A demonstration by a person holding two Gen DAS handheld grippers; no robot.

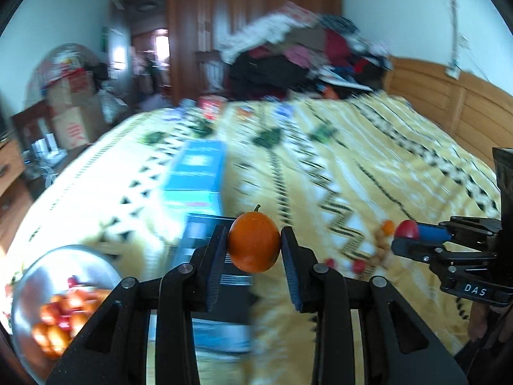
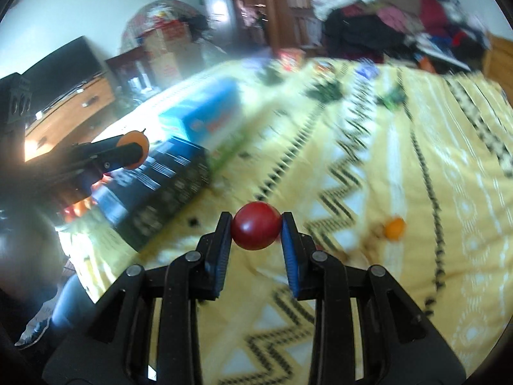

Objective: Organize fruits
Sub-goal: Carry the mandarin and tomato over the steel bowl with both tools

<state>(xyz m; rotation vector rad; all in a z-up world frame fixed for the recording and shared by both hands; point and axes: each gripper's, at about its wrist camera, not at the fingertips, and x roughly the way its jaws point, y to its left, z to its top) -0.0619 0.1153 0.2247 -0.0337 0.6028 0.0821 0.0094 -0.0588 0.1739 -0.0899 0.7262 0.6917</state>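
Note:
My left gripper (image 1: 255, 243) is shut on an orange fruit (image 1: 254, 241) with a small stem, held above the bed. A metal bowl (image 1: 35, 276) with several orange and red fruits sits at the lower left of the left wrist view. My right gripper (image 2: 256, 226) is shut on a red fruit (image 2: 256, 225) above the bedspread; it also shows in the left wrist view (image 1: 406, 234) at the right. Loose fruits lie on the bedspread: an orange one (image 2: 394, 227) right of my right gripper, and small orange and red ones (image 1: 368, 256). The left gripper with its fruit shows at the left of the right wrist view (image 2: 134, 152).
A blue box (image 1: 195, 170) and a dark box (image 2: 160, 186) lie on the yellow patterned bedspread (image 1: 352, 166). A pile of clothes (image 1: 304, 54) sits at the far end. A wooden headboard (image 1: 449, 96) is at right, cardboard boxes (image 1: 70, 112) and a dresser at left.

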